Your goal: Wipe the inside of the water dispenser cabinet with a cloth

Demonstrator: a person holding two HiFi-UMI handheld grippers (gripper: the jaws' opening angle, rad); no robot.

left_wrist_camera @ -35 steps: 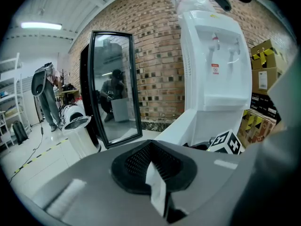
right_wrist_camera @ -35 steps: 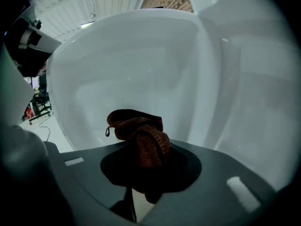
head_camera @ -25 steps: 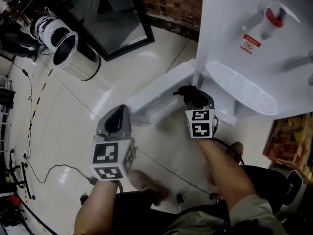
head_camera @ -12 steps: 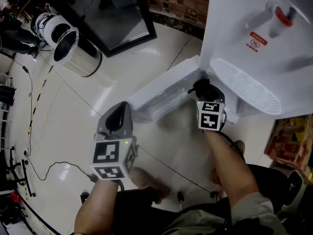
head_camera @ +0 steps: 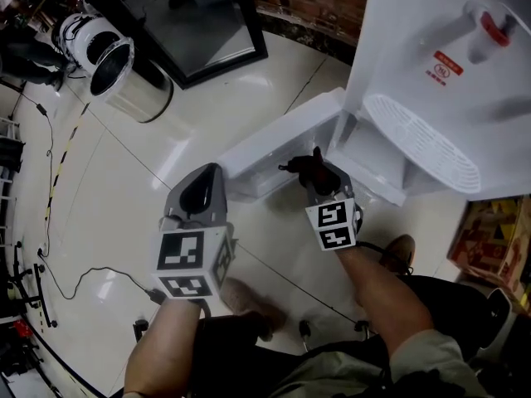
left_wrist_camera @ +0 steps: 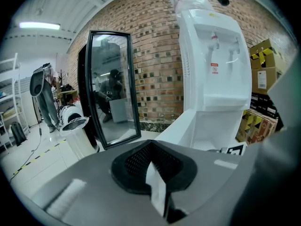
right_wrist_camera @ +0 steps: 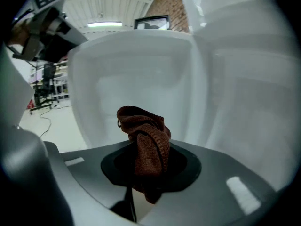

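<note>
One cloth (head_camera: 304,166), brown knit, bunched, clenched in the right hand-held gripper (head_camera: 320,178) at frame centre of the head view. Its long axis runs along the jaws, and the free end points up-left at the inner face of the open door (head_camera: 264,152). Cloth sits just outside the cabinet (head_camera: 377,164) opening; cannot tell if it touches the door.

In the right gripper view the cloth (right_wrist_camera: 148,147) stands upright at lower centre, top fold curling left. The jaws of the right hand-held gripper (right_wrist_camera: 146,169) are tight on its lower part, with the white door panel (right_wrist_camera: 136,74) filling the frame behind.

Left hand-held gripper (head_camera: 199,194) is at lower left of centre, well apart from the door, over bare floor. In the left gripper view its jaws (left_wrist_camera: 154,175) are together with nothing in them.

One white dispenser (head_camera: 431,65) at upper right, door swung out to the left. Two taps (left_wrist_camera: 214,37) show in the left gripper view.

One metal bin (head_camera: 124,80) at upper left, and one black-framed mirror (head_camera: 203,23) at top.
</note>
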